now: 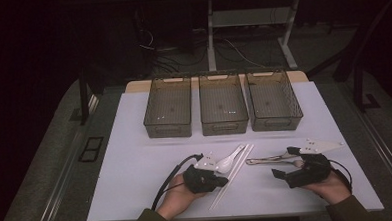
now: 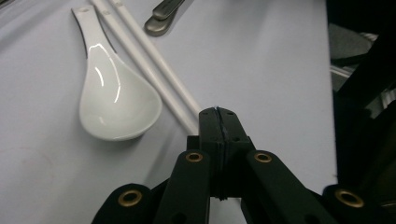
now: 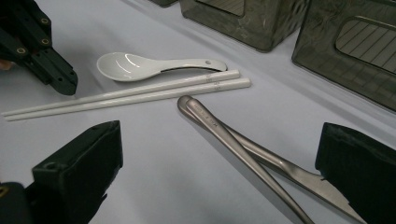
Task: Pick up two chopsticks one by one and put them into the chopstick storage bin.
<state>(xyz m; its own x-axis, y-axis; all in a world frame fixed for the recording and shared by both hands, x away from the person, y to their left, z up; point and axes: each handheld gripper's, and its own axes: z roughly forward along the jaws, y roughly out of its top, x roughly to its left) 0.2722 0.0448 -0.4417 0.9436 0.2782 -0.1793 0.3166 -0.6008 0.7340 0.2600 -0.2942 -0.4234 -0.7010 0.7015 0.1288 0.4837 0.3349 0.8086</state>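
The chopsticks (image 1: pixel 232 174) lie on the table (image 1: pixel 137 183), touching the white spoon (image 1: pixel 229 160) on its right; metal cutlery (image 1: pixel 268 160) lies further right, three bins (image 1: pixel 223 109) beyond. My left gripper (image 1: pixel 222 181) rests closed and empty beside the chopsticks. My right gripper (image 1: pixel 285 161) stands open over the cutlery handles. Step: approach. Next I must lower and close on one piece.

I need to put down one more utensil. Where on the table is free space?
Free: the strip between the three bins and the cutlery, and the sheet left of the left claw. Crowded: between the claws, where spoon, chopsticks and metal cutlery lie.
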